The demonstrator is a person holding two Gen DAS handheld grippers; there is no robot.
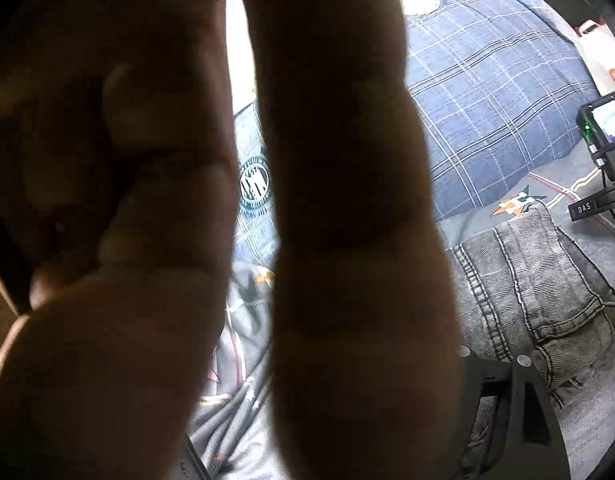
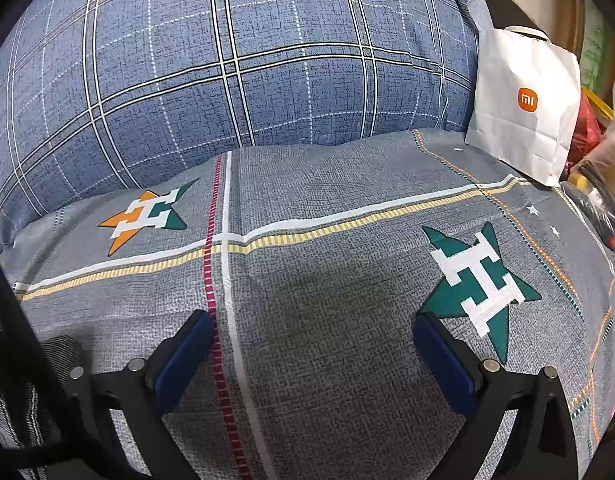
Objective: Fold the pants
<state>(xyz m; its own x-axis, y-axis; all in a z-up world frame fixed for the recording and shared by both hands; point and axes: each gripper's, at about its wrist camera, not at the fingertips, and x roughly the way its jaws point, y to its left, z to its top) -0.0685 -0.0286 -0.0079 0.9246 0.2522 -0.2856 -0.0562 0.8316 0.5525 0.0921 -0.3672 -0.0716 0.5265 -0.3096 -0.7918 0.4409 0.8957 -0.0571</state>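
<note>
The grey jeans [image 1: 523, 292] are lying folded on the grey star-patterned bedsheet [image 2: 327, 200], in front of the blue plaid pillow [image 2: 227, 52]. A hand [image 1: 187, 220] is covering most of the left wrist view, so whether the left gripper is wide or narrow cannot be told. The right gripper [image 2: 311, 344] is hovering over the sheet, its blue-padded jaws standing wide with nothing between them. A white paper bag [image 2: 523, 108] is standing beside the pillow.

Right gripper [image 2: 311, 344]: black angular finger arms, blue pads [image 2: 183, 356], round silver screws [image 2: 137, 365]. Left gripper [image 1: 523, 396]: black frame, silver screws, largely hidden behind bare fingers [image 1: 347, 240].
</note>
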